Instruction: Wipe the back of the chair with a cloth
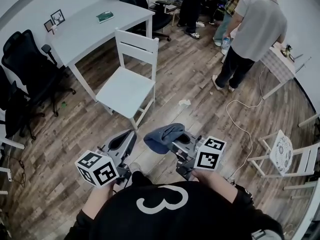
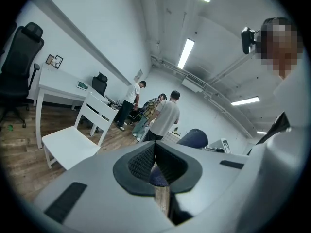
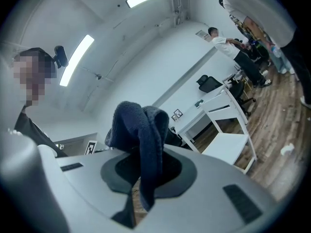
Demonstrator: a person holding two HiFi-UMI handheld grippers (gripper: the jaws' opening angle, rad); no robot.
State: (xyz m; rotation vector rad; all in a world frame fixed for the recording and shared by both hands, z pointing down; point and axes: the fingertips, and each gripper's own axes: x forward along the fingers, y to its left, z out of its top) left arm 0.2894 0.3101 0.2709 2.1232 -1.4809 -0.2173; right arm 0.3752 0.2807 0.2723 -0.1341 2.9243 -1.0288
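Note:
A white wooden chair stands on the wood floor ahead of me, its slatted back on the far side. In the head view my right gripper is shut on a dark blue cloth, held low near my body and well short of the chair. The right gripper view shows the cloth bunched above the jaws and hanging between them, with the chair off to the right. My left gripper is beside it, its jaws shut with nothing in them. In the left gripper view the chair is at left.
A white desk stands behind the chair, with black office chairs at left. A person stands at the far right near another table. A second white chair is at right. A white cable and crumpled paper lie on the floor.

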